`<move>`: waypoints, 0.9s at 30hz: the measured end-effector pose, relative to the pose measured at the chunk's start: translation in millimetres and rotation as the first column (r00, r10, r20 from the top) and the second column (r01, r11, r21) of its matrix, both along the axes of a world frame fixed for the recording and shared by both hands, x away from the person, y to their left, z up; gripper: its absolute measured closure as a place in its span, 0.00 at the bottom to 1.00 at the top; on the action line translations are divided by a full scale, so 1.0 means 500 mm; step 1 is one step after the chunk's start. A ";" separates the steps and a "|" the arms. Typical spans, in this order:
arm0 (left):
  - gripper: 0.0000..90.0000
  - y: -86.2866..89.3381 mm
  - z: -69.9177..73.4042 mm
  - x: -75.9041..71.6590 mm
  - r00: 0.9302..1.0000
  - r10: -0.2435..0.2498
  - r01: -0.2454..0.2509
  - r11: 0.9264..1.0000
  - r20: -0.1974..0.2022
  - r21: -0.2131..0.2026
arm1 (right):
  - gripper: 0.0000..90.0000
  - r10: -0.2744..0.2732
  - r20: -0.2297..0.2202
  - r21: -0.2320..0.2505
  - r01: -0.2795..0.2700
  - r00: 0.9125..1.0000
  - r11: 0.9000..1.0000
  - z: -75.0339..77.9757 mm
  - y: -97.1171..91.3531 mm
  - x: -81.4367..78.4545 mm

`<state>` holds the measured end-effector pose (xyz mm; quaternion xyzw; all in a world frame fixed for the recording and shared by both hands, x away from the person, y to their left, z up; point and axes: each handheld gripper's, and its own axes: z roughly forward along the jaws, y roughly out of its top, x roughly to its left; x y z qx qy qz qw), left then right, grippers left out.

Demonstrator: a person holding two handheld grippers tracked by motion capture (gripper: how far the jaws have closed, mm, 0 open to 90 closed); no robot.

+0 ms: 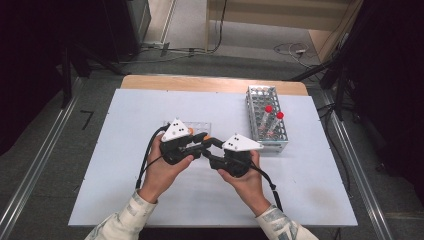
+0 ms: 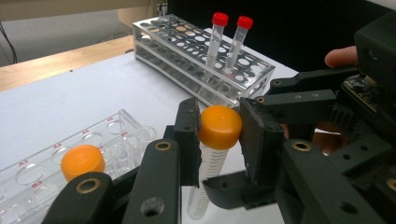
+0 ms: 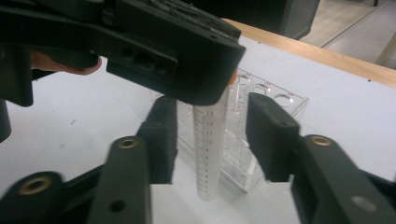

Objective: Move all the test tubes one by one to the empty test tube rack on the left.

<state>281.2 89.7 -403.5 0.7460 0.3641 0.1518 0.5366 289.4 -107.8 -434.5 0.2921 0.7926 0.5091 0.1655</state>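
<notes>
A clear graduated tube with an orange cap (image 2: 210,168) stands upright just above the white table top. My left gripper (image 2: 218,122) is shut on its cap, one pad on each side. My right gripper (image 3: 210,135) is open around the tube's (image 3: 207,154) lower body, with a gap showing on both sides. In the high view the left gripper (image 1: 202,142) and the right gripper (image 1: 210,152) meet nose to nose at the table's middle. Just behind the tube is a clear plastic rack (image 2: 112,130) holding a second orange-capped tube (image 2: 83,161).
A perforated rack (image 1: 267,117) at the back right holds two red-capped tubes (image 1: 269,108). The white table top (image 1: 125,165) ends in a wooden strip at the far edge. Cables trail from both grippers toward the person.
</notes>
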 end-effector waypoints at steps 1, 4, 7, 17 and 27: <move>0.78 0.003 0.002 0.000 1.000 0.002 -0.002 1.000 0.001 0.002 | 0.48 0.000 0.002 0.002 0.000 1.000 1.000 0.001 -0.001 -0.001; 0.78 0.010 0.005 0.000 1.000 0.010 -0.010 1.000 0.002 -0.019 | 0.43 0.002 0.000 0.006 -0.002 1.000 1.000 0.005 -0.005 -0.002; 0.78 0.016 0.008 -0.001 1.000 0.015 -0.015 1.000 0.003 -0.021 | 0.39 -0.001 -0.001 0.015 0.001 1.000 1.000 0.007 -0.013 -0.003; 0.78 0.045 0.023 0.001 0.999 0.037 -0.037 0.999 -0.005 -0.035 | 0.34 -0.020 -0.012 0.031 0.021 1.000 0.999 0.007 -0.044 -0.001; 0.78 0.082 0.038 0.004 0.995 0.094 -0.093 0.994 0.016 -0.062 | 0.34 -0.060 -0.010 0.035 0.060 0.998 0.998 0.008 -0.073 0.005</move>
